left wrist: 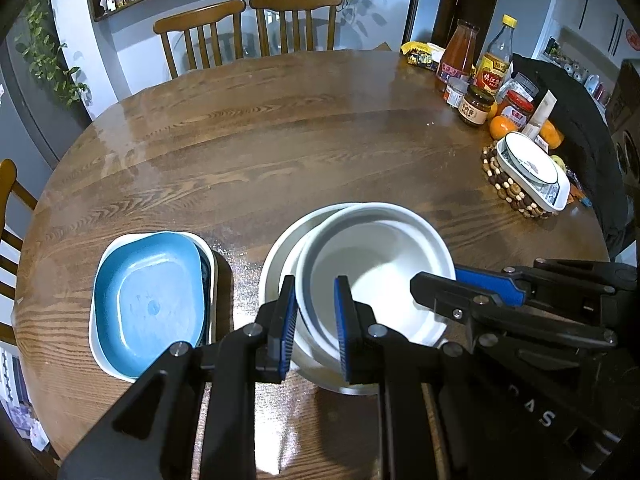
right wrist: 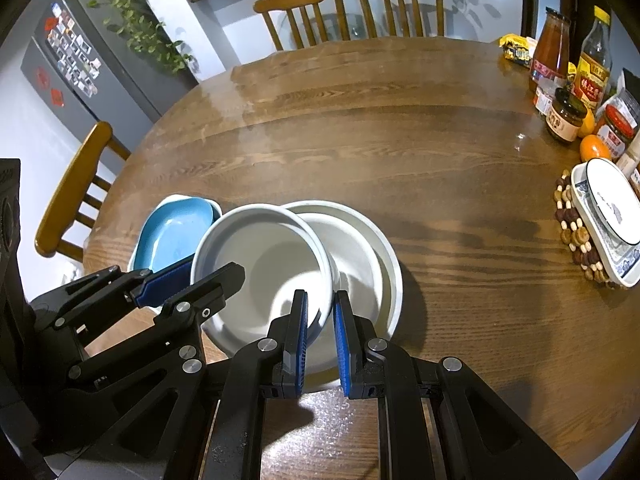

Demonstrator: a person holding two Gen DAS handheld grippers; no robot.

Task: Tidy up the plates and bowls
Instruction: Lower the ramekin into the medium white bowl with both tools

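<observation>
To the left of the left gripper [left wrist: 316, 292], a blue square dish [left wrist: 150, 300] is seen nested in a white square dish [left wrist: 105, 354], both resting on the wooden table [left wrist: 280, 140]; like shapes appear to have been stacked together already.

Between the two tongs a white bowl [left wrist: 376, 272] is held tilted above a larger white bowl [right wrist: 360, 248]. Its rim is pinched at one side by the left gripper, whose jaws are nearly closed, one blue pad inside the wall and one outside. The opposite side of the rim is clamped in the same way by the right gripper [right wrist: 320, 304], also almost shut. A grip from both sides is judged to keep the wide bowl from swinging while it is brought over the larger one, so that it can be seated inside.

Well off to the right of the right gripper, a blue-rimmed plate [right wrist: 612, 200] lies in a patterned rectangular dish [right wrist: 600, 256] on a beaded trivet [right wrist: 576, 240], just before the jars and bottles [right wrist: 568, 116].
</observation>
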